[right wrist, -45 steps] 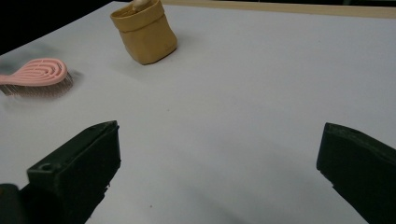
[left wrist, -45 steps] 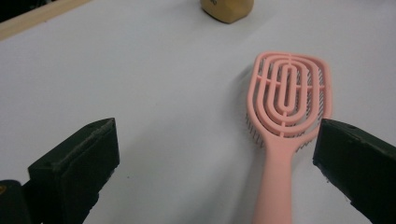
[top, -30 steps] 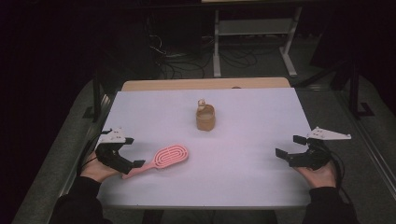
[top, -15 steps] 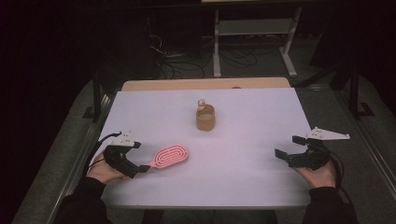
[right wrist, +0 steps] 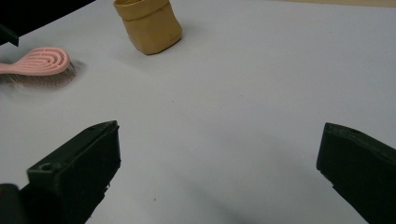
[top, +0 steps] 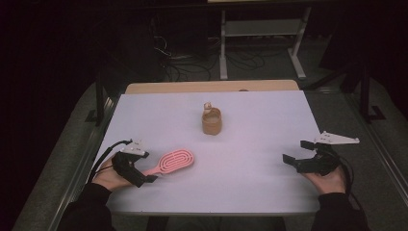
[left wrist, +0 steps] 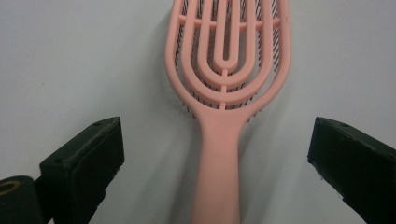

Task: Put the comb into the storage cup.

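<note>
At the left edge of the white table [top: 250, 120] my left gripper [top: 144, 174] sits low in my hand, its jaws spread wide with the pink hairbrush [top: 172, 162] handle running between them; in the left gripper view the handle comes up the middle of the gap and neither jaw touches it, bare table showing on both sides. The brush lies flat on the table near its front left corner, bristles down, its oval slotted head pointing away from me and toward the middle of the table, its handle end right at my jaws. Farther in and toward the back, well apart from the brush, a small tan pouch [top: 211, 122] stands upright on the table with something pale poking out of its top; I cannot tell what that is. Over at the right edge my right gripper [top: 298, 155] rests in my other hand just above the table, jaws released and wide apart with nothing but white surface between them, aimed inward across the table so that its own view catches the pouch and the brush head far off.
</note>
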Available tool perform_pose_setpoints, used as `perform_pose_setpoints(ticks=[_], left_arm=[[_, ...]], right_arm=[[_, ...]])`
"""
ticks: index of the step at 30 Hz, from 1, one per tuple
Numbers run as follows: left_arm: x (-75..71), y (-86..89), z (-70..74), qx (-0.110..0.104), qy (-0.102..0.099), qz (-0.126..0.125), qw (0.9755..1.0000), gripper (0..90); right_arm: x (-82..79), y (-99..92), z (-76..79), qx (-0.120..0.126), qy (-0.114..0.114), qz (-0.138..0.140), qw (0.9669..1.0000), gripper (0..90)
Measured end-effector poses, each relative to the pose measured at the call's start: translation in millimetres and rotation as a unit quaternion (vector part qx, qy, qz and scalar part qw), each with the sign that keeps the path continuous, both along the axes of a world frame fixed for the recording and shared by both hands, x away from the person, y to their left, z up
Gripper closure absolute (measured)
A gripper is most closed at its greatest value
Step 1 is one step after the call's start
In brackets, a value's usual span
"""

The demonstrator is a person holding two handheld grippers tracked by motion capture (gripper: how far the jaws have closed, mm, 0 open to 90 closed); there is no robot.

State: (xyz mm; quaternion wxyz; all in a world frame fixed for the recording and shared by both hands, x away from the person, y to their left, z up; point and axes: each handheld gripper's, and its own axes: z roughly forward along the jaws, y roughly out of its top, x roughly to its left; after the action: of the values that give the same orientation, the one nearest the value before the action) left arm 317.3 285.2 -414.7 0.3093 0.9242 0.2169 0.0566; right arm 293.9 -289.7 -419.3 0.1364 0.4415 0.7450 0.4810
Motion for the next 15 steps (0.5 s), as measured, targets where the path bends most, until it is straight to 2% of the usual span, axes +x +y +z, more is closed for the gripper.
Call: perform_pose_setpoints(ticks=[9, 12, 15], left_arm=[[-1.1, -4.0, -4.9, 0.019, 0.001, -0.010, 0.9998, 8.0], [-1.5, -5.1, -6.4, 0.021, 0.002, -0.017, 0.9996, 13.7], [-1.3, -7.3, -8.4, 0.028, 0.004, -0.023, 0.9993, 15.6]], right_arm=[[0.2, 0.6, -0.4, 0.000, 0.003, 0.002, 1.0000, 0.0], [0.5, 0.8, -0.7, -0.001, 0.003, 0.002, 1.0000, 0.0], [0.6, 1.1, -0.8, -0.001, 0.005, 0.003, 1.0000, 0.0]])
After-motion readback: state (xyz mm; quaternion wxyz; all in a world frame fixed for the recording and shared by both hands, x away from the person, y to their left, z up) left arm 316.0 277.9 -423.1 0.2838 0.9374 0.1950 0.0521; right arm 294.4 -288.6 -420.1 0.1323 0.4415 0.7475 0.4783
